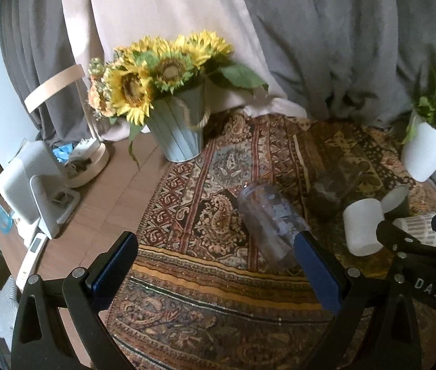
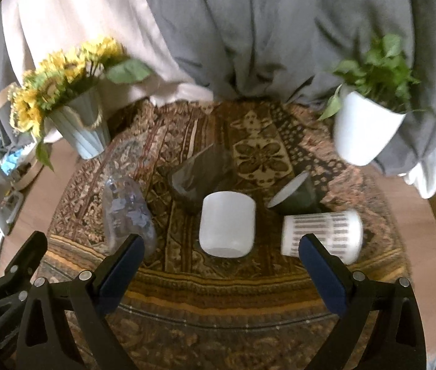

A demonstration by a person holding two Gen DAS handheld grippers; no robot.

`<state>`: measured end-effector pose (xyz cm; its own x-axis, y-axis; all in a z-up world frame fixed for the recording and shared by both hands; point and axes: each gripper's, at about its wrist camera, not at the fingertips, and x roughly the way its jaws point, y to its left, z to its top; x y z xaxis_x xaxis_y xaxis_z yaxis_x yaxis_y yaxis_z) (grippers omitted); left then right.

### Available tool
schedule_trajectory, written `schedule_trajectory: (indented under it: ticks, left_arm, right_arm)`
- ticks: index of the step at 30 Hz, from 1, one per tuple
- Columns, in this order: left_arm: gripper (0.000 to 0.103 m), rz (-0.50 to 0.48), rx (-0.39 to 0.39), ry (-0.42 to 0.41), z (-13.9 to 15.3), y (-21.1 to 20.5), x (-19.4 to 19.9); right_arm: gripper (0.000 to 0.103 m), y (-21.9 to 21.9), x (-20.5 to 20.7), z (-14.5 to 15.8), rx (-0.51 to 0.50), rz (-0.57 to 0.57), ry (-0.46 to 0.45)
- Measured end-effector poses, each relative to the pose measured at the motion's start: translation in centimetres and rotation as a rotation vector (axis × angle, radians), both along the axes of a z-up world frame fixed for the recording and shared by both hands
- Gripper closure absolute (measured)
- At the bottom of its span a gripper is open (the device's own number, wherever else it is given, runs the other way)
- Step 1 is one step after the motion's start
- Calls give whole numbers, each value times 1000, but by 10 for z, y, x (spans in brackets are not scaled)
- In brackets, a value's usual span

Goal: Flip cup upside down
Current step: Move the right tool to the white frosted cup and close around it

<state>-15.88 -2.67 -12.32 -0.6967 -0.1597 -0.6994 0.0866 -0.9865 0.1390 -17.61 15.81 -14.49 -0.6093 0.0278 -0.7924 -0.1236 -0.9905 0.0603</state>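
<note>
- Both grippers hang over the patterned cloth (image 2: 218,293) on the worktop, jaws spread wide, holding nothing: right gripper (image 2: 221,246), left gripper (image 1: 216,246).
- White cup (image 2: 227,225) sits straight ahead of the right gripper, middle of the cloth; which end is up I cannot tell.
- Risks: closing too high could tip it; swinging wide could knock the striped cup (image 2: 322,234) just beside it, or the clear bottle (image 2: 128,212).
- Count: one white cup, one striped cup lying down, one dark cup (image 2: 295,197) tipped over, one smoky glass (image 2: 199,175), one clear bottle, one sunflower bucket (image 2: 79,129), one potted plant (image 2: 366,129).
</note>
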Motion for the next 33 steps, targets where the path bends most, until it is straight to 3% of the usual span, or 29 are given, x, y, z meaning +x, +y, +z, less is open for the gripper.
schedule_trajectory:
  ticks: [12, 20, 25, 33]
  left_arm:
    - [0, 18, -7, -66, -40, 16, -30]
    - [0, 29, -20, -95, -57, 22, -38]
    - [0, 27, -21, -106, -62, 23, -38]
    - [0, 12, -21, -97, -53, 23, -31]
  right_arm:
    - [4, 10, -47, -54, 8, -11, -88]
    - [15, 13, -64, -82, 4, -8, -137]
    - [33, 13, -66, -88, -17, 17, -141]
    - [34, 12, -59, -84, -22, 16, -138]
